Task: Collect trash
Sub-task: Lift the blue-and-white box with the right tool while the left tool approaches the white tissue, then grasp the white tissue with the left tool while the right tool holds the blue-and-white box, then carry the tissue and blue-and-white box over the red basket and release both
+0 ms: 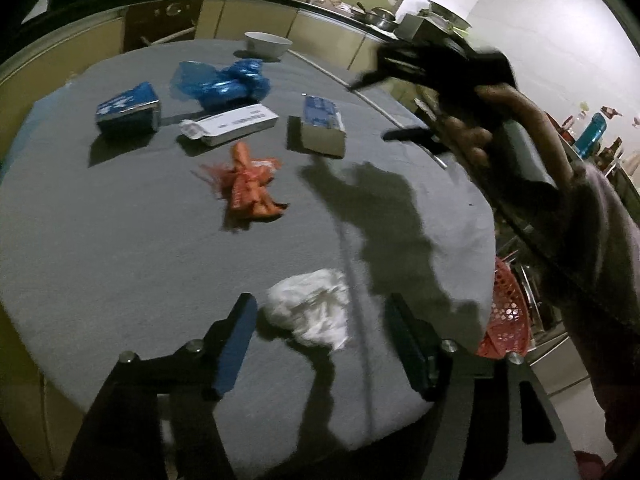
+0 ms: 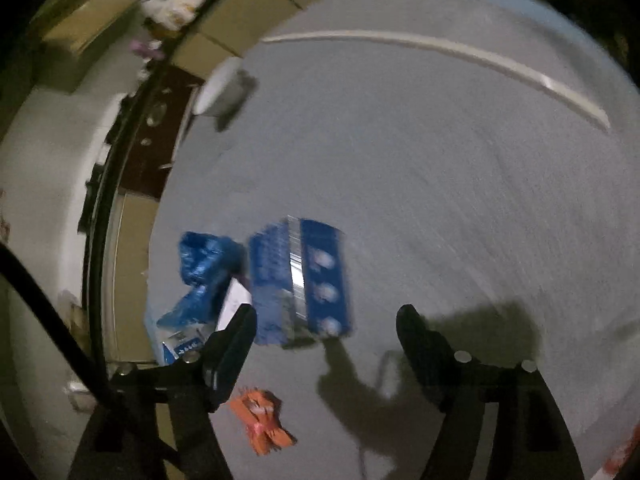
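The left gripper [image 1: 320, 340] has its fingers spread around the white tissue [image 1: 310, 308] on the near table [image 1: 120, 260]. Go lower, then squeeze softly. The right gripper [image 2: 326, 354] is spread too, holding nothing, above the blue box [image 2: 304, 280].

No text can be read. Dark print is seen on the white box [image 1: 236, 123] lying just in front of the blue bag [image 1: 220, 82], but it is too blurred to be made out. White markings on the blue cartons [image 1: 128, 110] [image 2: 304, 280] beside that bag are likewise illegible.
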